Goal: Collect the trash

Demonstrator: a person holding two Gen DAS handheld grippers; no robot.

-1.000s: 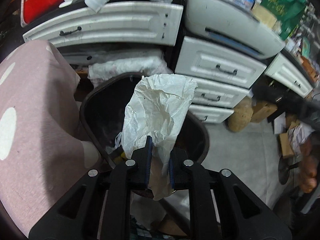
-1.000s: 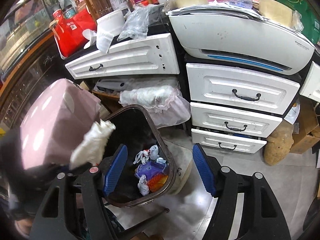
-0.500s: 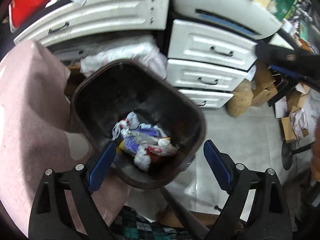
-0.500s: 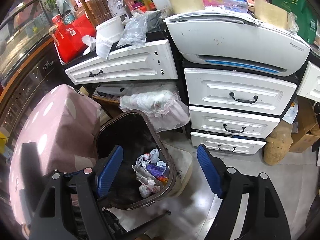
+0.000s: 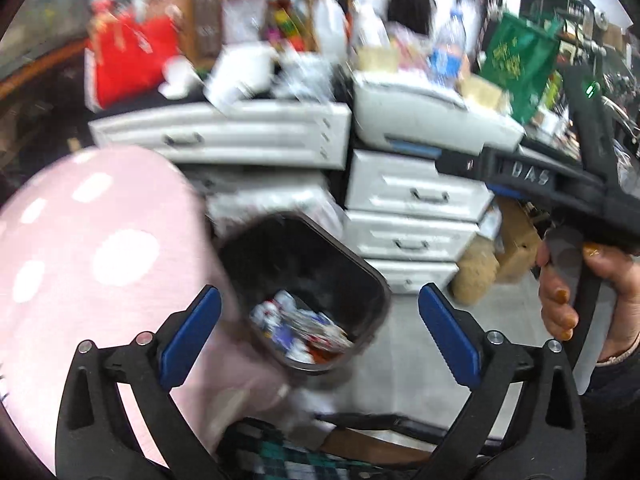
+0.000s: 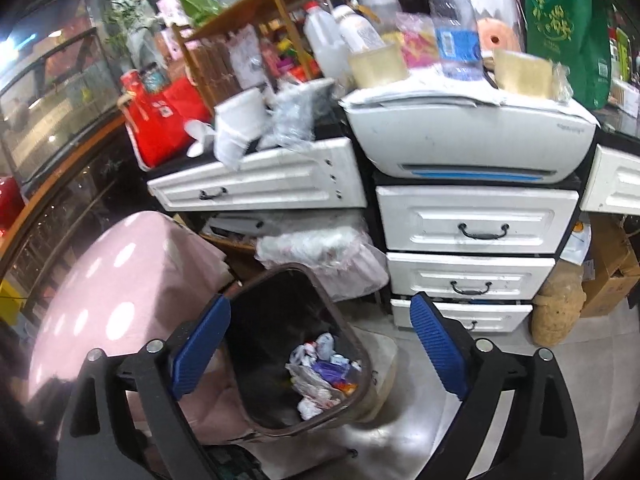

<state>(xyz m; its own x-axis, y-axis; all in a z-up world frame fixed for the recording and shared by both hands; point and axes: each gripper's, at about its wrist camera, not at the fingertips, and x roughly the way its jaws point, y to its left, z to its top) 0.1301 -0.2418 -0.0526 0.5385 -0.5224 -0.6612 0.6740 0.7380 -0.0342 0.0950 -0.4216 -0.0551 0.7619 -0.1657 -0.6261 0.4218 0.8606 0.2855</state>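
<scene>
A dark waste bin (image 6: 256, 308) stands on the floor by the drawers, with a heap of crumpled wrappers and bags (image 6: 320, 372) in its bottom. My right gripper (image 6: 320, 304) hovers above it. Its jaws are opening wide and nothing is between the blue pads. In the blurred left wrist view the same bin (image 5: 360, 276) and its trash (image 5: 300, 332) lie below my left gripper (image 5: 318, 300), whose jaws are also opening and hold nothing. A hand (image 5: 560, 300) at that view's right edge holds the right gripper's handle.
A pink dotted cushion (image 6: 120, 280) presses against the bin's left side. White drawers (image 6: 472, 220) and a printer (image 6: 460, 140) stand behind it, with bottles, cups and a red bag (image 6: 168, 120) on top. A brown sack (image 6: 560, 308) and cardboard boxes sit at the right.
The left gripper let go of the white crumpled bag, opened wide and pulled up and back from the bin. The right gripper's jaws widened and it rose a little.
</scene>
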